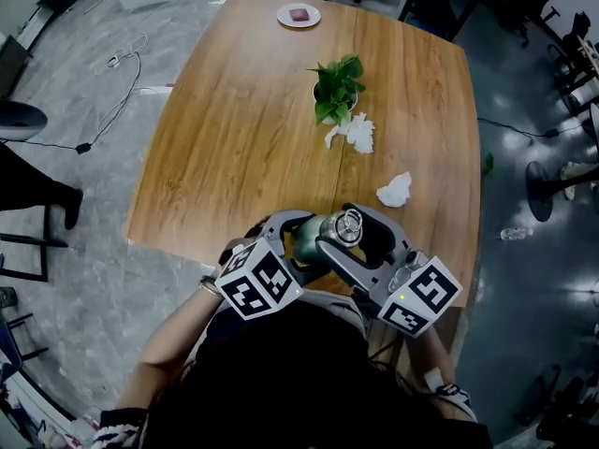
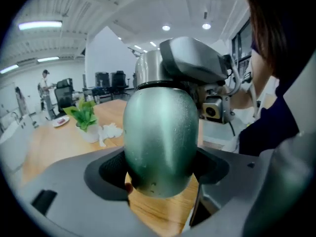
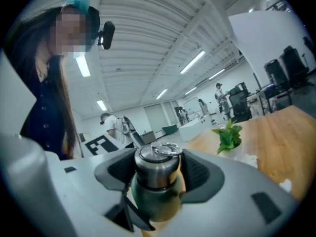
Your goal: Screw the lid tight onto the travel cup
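On the counter, well apart from the potted plant, the left gripper clamps the green travel cup while the right gripper grips its lid, which sits on the cup, so probably only the final tightening remains.

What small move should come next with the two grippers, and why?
Probably turn the right gripper to tighten the lid while the left gripper holds steady. The right jaws close on the steel lid, the left jaws clamp the green cup, and whether the lid is tight cannot be seen.
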`<state>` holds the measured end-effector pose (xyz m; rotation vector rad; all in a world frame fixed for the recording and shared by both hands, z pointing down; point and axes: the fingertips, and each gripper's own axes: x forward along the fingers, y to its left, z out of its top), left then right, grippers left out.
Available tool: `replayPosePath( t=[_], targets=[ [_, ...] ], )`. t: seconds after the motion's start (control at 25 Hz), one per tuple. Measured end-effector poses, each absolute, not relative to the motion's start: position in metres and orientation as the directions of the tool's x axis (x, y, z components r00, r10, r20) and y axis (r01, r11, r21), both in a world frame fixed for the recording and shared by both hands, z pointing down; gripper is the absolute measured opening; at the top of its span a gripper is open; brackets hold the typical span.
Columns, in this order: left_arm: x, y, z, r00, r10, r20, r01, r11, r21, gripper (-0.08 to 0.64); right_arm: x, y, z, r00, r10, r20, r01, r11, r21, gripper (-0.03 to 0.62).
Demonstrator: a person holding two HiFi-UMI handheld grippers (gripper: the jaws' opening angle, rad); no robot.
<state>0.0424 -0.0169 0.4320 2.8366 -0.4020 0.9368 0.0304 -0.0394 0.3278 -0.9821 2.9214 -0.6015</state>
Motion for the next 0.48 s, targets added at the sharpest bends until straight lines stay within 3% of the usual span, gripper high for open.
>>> replayPosePath(
  t=[0.08, 0.16, 0.48],
  targets=[
    [0.041, -0.028, 0.434, 0.717, -0.329, 0.615, -0.384, -0.922, -0.044, 0.39, 0.035, -0.047, 0.332, -0.771, -0.622, 0.133, -0.621, 0.69, -0.373, 0.278],
    [0.041, -0.03, 0.436, 0.7, -0.358, 0.618, -0.412, -0.909, -0.061, 0.39, 0.035, -0.048, 0.332, -0.767, -0.628, 0.133, -0.622, 0.677, -0.392, 0.278],
    [0.043, 0.011, 0.414, 0.888, 0.045, 0.457, -0.131, -0.929, 0.346, 0.39, 0.033, -0.034, 0.316, -0.873, -0.487, 0.012, -0.425, 0.75, -0.508, 0.279]
  ],
)
